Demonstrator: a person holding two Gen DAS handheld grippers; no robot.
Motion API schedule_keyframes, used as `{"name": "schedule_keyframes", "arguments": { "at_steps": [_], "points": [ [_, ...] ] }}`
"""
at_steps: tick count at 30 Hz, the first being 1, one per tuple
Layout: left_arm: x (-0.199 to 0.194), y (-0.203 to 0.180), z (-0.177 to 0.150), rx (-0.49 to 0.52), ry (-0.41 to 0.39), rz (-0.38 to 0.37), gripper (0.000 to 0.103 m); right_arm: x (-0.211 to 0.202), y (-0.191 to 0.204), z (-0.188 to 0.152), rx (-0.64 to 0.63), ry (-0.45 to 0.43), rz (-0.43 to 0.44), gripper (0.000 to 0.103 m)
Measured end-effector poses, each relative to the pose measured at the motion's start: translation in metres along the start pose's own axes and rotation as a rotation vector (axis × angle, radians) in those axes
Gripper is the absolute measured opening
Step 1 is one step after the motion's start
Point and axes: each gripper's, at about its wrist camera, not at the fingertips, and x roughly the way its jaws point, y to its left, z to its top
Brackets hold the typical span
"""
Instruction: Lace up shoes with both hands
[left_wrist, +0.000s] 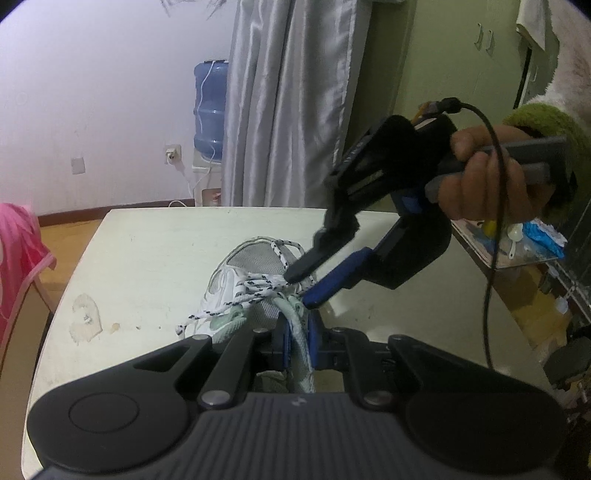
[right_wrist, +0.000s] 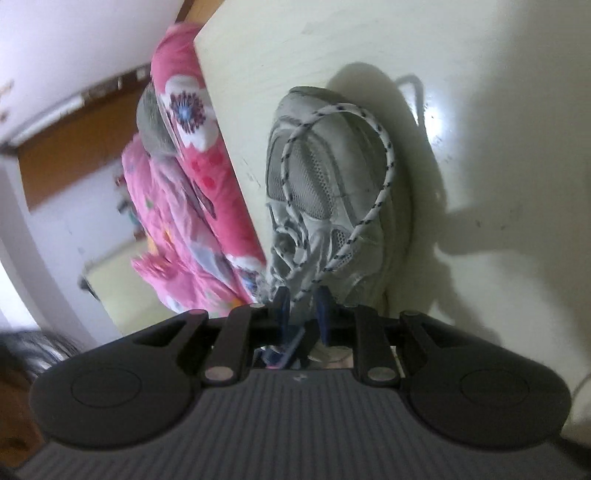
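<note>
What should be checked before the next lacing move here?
1. Shoe sits flat on the table: ok.
2. Left tongs grip the shoe's pale green strip: ok.
3. Right tongs are at the lace, with a strand between them: ok.
4. Right tongs are clamped on that strand: cannot tell.
5. Lace loop lies loose over the toe, unsnagged: ok.
</note>
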Motion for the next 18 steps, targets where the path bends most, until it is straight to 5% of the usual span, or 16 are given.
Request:
{"name": "schedule_keyframes", "arguments": {
  "at_steps": [7, 18],
  "points": [
    [0.002, -0.0053, -0.0019, 0.049, -0.006, 0.015, 0.011, 0.0068, -0.0112, -0.0057, 0.114, -0.001, 0.027, 0.016],
    [0.0058, -0.008, -0.0054, 0.076, -0.018, 0.013, 0.011, 0.003, -0.0077, -0.0013, 0.043, -0.006, -0.03, 0.005]
  ]
}}
